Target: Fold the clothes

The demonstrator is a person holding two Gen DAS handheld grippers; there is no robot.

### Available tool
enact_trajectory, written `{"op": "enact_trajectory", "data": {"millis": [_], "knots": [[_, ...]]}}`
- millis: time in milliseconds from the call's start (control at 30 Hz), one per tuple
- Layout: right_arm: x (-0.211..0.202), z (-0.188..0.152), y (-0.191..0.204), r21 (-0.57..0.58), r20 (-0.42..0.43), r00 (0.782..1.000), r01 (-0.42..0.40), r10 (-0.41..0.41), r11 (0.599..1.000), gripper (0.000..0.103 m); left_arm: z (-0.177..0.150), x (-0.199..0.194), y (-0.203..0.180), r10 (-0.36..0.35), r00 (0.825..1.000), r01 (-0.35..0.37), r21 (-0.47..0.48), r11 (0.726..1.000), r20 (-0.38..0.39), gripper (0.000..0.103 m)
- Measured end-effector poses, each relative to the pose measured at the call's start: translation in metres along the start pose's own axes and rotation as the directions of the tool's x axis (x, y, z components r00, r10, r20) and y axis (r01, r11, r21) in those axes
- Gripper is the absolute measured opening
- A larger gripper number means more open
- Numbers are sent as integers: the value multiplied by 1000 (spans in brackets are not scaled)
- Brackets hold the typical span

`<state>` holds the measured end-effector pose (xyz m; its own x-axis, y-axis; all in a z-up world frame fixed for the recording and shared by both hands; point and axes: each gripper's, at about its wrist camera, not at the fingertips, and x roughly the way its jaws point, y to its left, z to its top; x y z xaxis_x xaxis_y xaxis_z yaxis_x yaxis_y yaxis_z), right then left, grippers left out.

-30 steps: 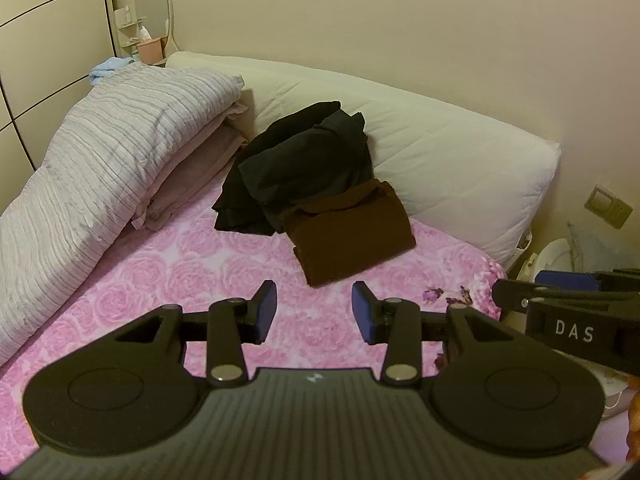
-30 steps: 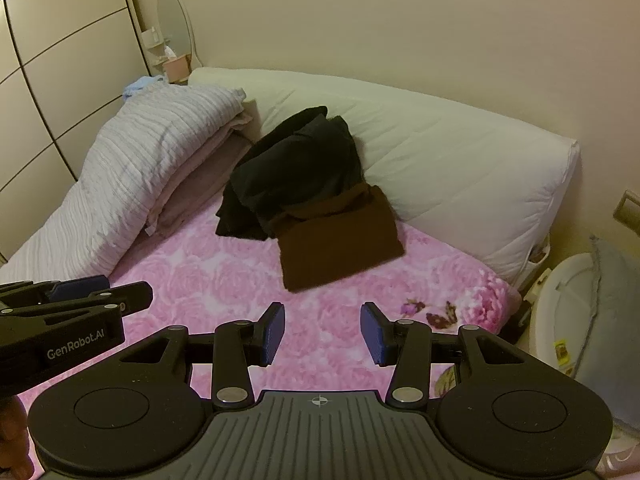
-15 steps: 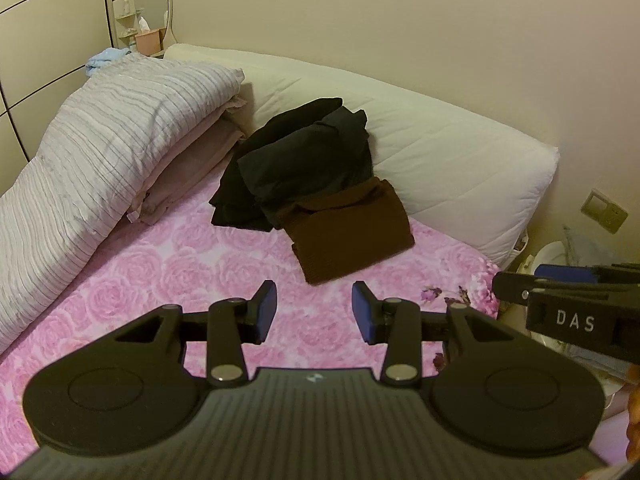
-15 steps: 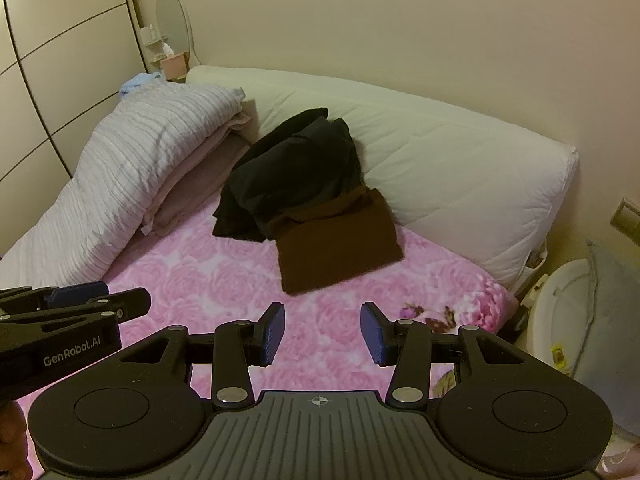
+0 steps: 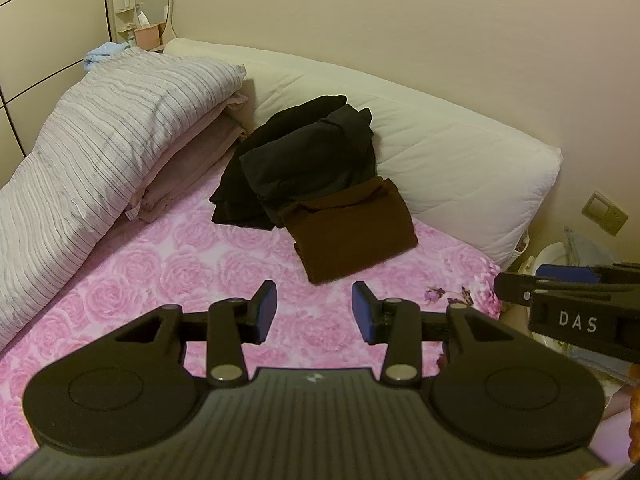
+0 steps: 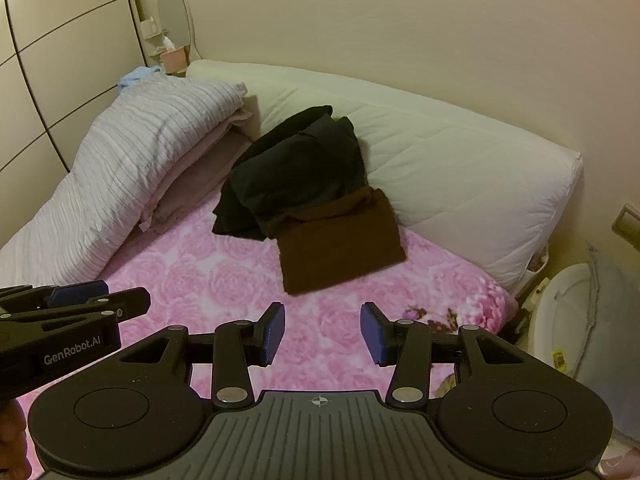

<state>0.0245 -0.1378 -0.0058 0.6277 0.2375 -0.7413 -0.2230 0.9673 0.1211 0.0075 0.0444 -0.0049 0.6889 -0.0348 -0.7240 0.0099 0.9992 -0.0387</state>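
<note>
Two claws hovering open and empty.
I'm holding left claw (image 5: 313, 306) and right claw (image 6: 322, 328) short of the brown garment (image 5: 352, 230); black clothes (image 5: 304, 160) overlapping its far edge risk dragging along.

A bed covered in a pink rose-patterned blanket (image 5: 192, 272) carries a folded brown garment (image 5: 352, 232), partly overlapped by a heap of black clothes (image 5: 308, 160). A long white quilted bolster (image 5: 460, 168) and a striped pale folded duvet (image 5: 88, 152) lie alongside.
</note>
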Motion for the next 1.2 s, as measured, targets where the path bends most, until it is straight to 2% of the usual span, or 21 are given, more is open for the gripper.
{"op": "enact_trajectory", "data": {"millis": [800,1200], "knots": [[-2,-15,17,-2,-31,999,43,-43,999,46,-17,0,21,-41,999,41,-5,999,-23,37],[23,1,4,-10,-58,998,11,-12,1000,46,-7,23,16,-3,999,2,-25,1000,-53,37]]}}
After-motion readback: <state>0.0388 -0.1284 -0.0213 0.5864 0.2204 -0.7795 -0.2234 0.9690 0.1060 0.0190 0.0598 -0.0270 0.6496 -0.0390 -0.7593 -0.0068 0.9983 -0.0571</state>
